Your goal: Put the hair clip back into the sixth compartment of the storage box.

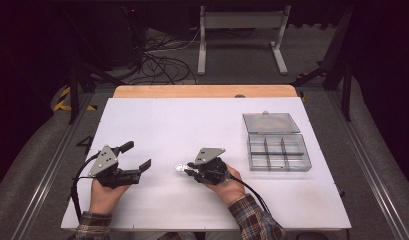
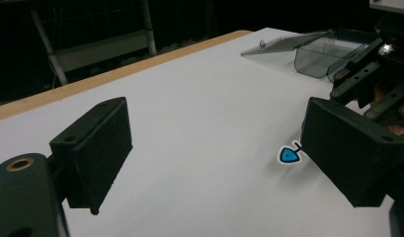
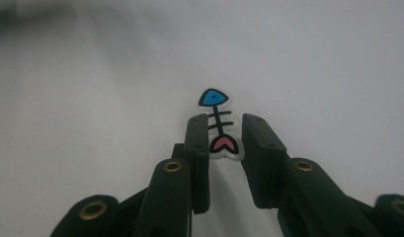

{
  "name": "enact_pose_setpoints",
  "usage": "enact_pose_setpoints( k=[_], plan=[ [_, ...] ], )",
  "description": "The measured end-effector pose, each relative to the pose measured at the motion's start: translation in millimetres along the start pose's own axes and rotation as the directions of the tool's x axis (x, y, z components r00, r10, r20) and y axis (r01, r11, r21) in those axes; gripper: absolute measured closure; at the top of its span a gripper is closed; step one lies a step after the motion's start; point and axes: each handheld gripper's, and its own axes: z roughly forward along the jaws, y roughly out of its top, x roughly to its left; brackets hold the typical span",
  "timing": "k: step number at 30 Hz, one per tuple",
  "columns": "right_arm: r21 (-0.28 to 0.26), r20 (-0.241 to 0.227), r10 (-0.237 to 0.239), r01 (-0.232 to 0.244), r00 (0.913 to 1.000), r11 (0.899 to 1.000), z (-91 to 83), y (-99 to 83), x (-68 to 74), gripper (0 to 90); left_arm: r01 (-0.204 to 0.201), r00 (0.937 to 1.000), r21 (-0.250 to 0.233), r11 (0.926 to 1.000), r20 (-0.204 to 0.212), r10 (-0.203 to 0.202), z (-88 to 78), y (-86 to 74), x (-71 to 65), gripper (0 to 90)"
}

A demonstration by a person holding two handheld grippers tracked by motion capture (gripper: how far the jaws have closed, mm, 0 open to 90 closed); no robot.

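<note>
A small flat fishbone charm (image 3: 217,118) with a blue head and a pink tail lies on the white table (image 1: 192,125). My right gripper (image 3: 224,123) is shut on its tail end, and the blue head sticks out past the pads. From above, the charm (image 1: 180,167) glints at the tip of the right gripper (image 1: 188,170), near the table's middle front. My left gripper (image 1: 136,155) rests to the left, open, with nothing between its pads (image 2: 98,153). In the left gripper view the charm's blue head (image 2: 290,155) peeks out beside the far jaw.
A clear plastic compartment box (image 1: 279,152) stands at the right with its lid (image 1: 271,122) folded open behind it; it also appears as the box (image 2: 318,57) in the left gripper view. A wooden strip (image 1: 204,91) runs along the table's far edge.
</note>
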Motion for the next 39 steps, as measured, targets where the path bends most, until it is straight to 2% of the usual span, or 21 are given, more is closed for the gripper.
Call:
enact_pose_setpoints(
  k=[12, 18, 23, 31, 39],
  plan=[
    [-0.027, 0.046, 0.011, -0.010, 0.9989, 1.000, -16.1, -0.9, -7.3, 74.2, 0.002, 1.0000, -0.003, 1.0000, -0.004, -0.002, -0.1, -0.2, 0.9, 11.4],
    [-0.049, 0.064, 0.021, -0.018, 0.9977, 0.999, -25.9, -2.2, -11.7, 74.2, 0.008, 0.9999, 0.004, 1.0000, 0.011, -0.008, 0.7, -0.2, 0.8, 10.5],
    [-0.068, 0.082, 0.034, -0.028, 0.9961, 0.997, -34.4, -5.2, -16.1, 74.2, 0.011, 0.9999, 0.006, 0.9999, 0.001, -0.011, 0.7, -0.2, 1.3, 7.7],
    [-0.102, 0.084, 0.052, -0.043, 0.9951, 0.994, -45.7, -8.9, -20.1, 74.2, 0.011, 0.9999, 0.006, 0.9999, -0.001, -0.011, 1.1, -0.3, 1.4, 5.9],
    [-0.106, 0.098, 0.059, -0.048, 0.9934, 0.993, -54.4, -13.9, -24.9, 74.2, 0.015, 0.9999, 0.007, 0.9999, 0.004, -0.015, 1.5, -0.5, 0.7, 4.7]
  ],
)
